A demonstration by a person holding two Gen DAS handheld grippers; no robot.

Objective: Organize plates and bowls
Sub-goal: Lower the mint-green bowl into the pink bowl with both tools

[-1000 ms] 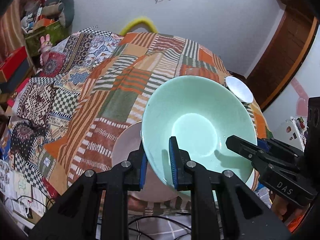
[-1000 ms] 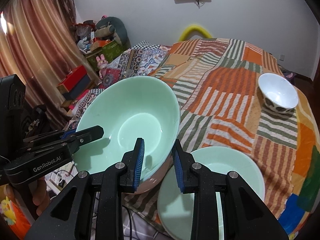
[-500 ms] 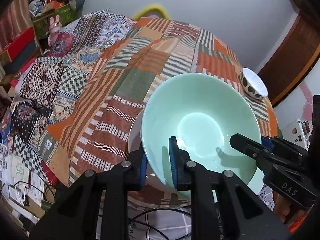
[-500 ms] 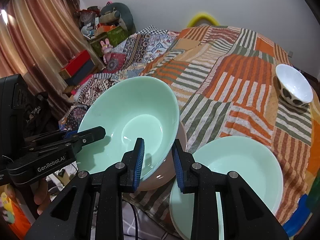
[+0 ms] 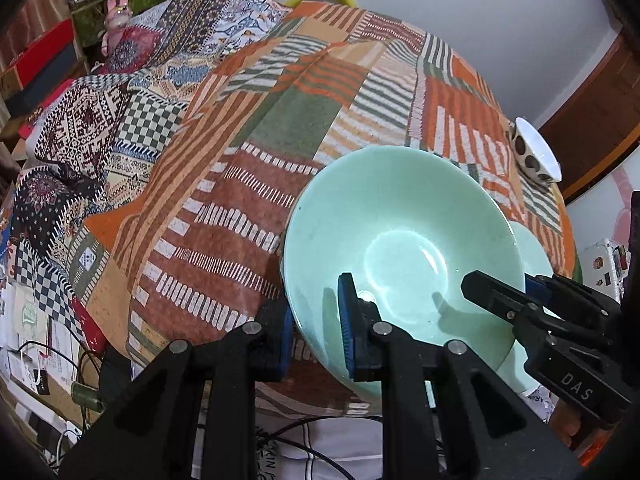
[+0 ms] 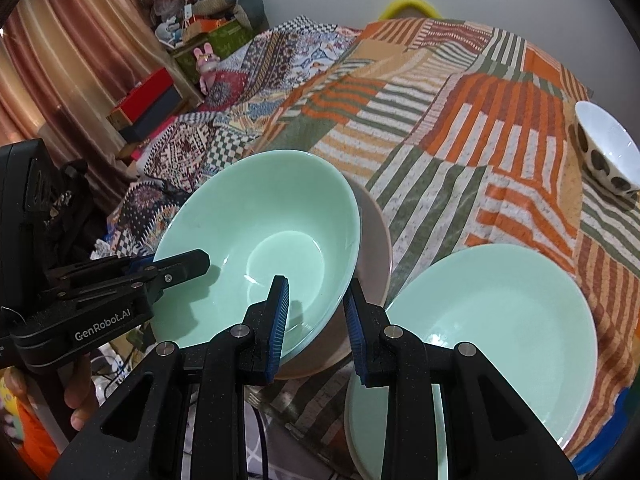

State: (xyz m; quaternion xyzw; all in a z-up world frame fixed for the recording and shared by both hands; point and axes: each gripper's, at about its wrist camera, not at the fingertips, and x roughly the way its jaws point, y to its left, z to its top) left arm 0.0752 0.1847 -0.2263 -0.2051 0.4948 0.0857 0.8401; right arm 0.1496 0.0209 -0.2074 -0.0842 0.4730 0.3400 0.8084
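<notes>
A mint-green bowl [image 5: 400, 248] [image 6: 272, 232] hangs tilted just over a pinkish-brown bowl [image 6: 372, 248] at the near edge of the patchwork bedspread [image 6: 460, 128]. I cannot tell whether the two bowls touch. My left gripper [image 5: 316, 316] [image 6: 172, 266] is shut on the green bowl's rim, one finger inside and one outside. Across the bowl, my right gripper [image 6: 316, 292] [image 5: 500, 286] is shut on the rim the same way. A stack of mint-green plates [image 6: 500, 320] [image 5: 532, 248] lies to the right.
A white bowl with dark spots [image 6: 608, 156] [image 5: 536, 156] stands at the bed's far right. Boxes and soft toys [image 6: 200, 40] pile up by the curtain at the left. Cables and papers [image 5: 48, 360] lie on the floor below the bed edge.
Both grippers have sunk with the green bowl toward the pinkish-brown bowl, and the bedspread looks closer. The grips on the rim are unchanged.
</notes>
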